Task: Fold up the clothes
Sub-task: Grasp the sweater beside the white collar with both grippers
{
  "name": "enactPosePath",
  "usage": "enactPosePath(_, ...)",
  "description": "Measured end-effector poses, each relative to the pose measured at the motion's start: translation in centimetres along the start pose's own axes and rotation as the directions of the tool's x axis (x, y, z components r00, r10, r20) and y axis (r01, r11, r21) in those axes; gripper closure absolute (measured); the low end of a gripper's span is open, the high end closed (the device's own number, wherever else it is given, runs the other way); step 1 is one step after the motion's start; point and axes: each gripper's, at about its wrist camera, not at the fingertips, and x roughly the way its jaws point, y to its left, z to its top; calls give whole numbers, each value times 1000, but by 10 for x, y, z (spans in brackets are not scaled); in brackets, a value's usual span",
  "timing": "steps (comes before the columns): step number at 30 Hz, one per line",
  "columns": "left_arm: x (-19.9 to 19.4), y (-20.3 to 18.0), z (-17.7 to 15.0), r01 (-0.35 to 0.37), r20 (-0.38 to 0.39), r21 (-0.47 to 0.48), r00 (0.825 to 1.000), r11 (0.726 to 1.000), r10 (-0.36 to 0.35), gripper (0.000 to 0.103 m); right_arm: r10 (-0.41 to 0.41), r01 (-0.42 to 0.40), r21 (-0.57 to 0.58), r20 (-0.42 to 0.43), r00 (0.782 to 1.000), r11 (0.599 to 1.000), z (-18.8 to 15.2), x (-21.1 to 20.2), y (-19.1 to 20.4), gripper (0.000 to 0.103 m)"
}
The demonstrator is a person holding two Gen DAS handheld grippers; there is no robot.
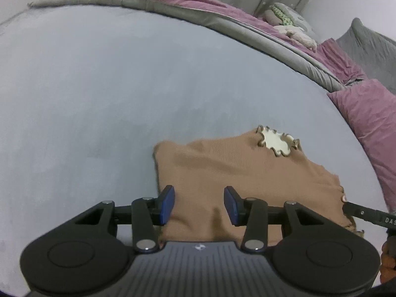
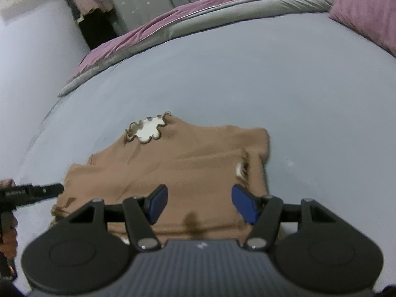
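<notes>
A brown knit top with a cream scalloped collar lies flat on the pale blue bed sheet. My left gripper hovers over its near left part, blue pads apart and nothing pinched between them. In the right wrist view the same top spreads ahead with its collar at the far left. My right gripper stands open over its near right part, holding nothing. Each view catches the other gripper at the garment's side edge: the right gripper and the left gripper.
A pink and grey quilt is bunched along the far side of the bed. Pink pillows lie at the right, a grey pillow behind them. Small folded clothes sit on the quilt. A dark gap opens beside the bed.
</notes>
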Motion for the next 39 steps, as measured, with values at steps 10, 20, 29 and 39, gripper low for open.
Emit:
enactPosePath(10,47,-33,22,-51,7,211,999,976,50,60,-22,21,-137,-5,1000,990,29,43,18,43)
enactPosePath(20,89,-46,34,-22,18,365,1000,931,16,60,-55,52,-283,-5,998,958,46,86,35,47)
enactPosePath(29,102,-48,48,118,-42,367,993,923,-110,62,-62,60,-308,4,998,950,57,110,39,51)
enactPosePath(39,107,-62,47,138,-32,367,990,920,-136,97,-20,16,-291,-10,1000,956,65,117,40,94)
